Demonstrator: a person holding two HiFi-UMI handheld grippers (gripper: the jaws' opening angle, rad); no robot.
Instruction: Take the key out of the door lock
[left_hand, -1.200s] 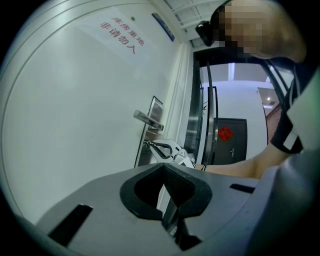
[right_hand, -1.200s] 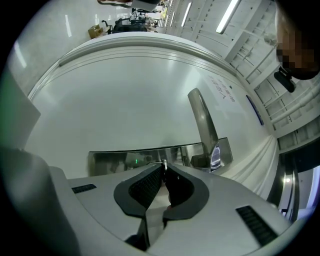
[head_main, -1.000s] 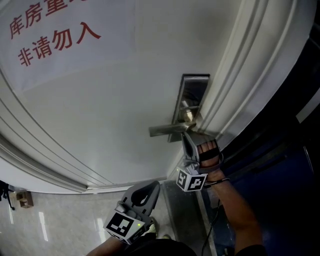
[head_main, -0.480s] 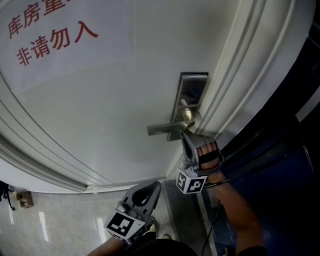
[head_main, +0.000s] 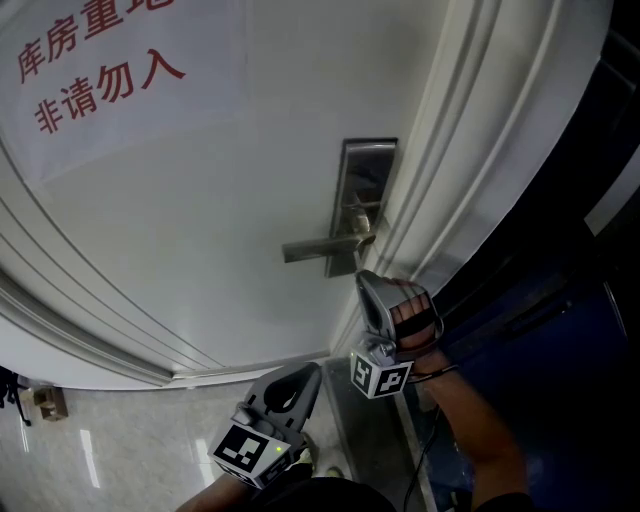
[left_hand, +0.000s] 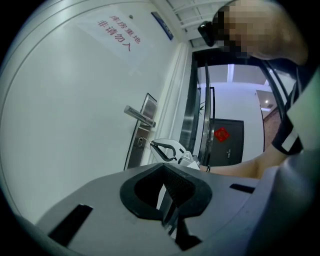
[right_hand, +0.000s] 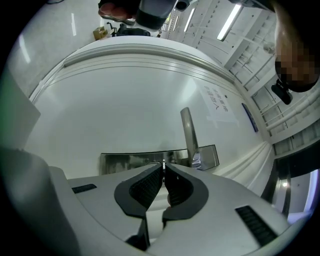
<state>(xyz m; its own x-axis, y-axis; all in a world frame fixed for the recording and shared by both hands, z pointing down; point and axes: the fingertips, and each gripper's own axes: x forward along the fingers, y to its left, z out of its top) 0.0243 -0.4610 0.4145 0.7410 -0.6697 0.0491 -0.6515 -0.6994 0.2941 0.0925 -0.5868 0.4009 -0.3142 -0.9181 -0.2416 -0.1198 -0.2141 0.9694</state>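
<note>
1. white door (head_main: 200, 220), bearing a red-lettered notice (head_main: 100, 70), fills the background above a pale tiled floor (head_main: 90, 440).
2. right gripper (right_hand: 163, 169): jaws pressed together on the thin key (right_hand: 163, 164), which is pinched at the very tips, probably so the pull can run straight along the keyhole axis.
3. key: held just in front of the steel lock plate (head_main: 365, 175), below the lever handle (head_main: 315, 247). whether its blade has cleared the keyhole cannot be told.
4. lever handle: level and untouched, since only the key needs moving.
5. left gripper (head_main: 310, 370): jaws closed on nothing, held low and well apart from the lock, seemingly parked clear of the work.
</note>
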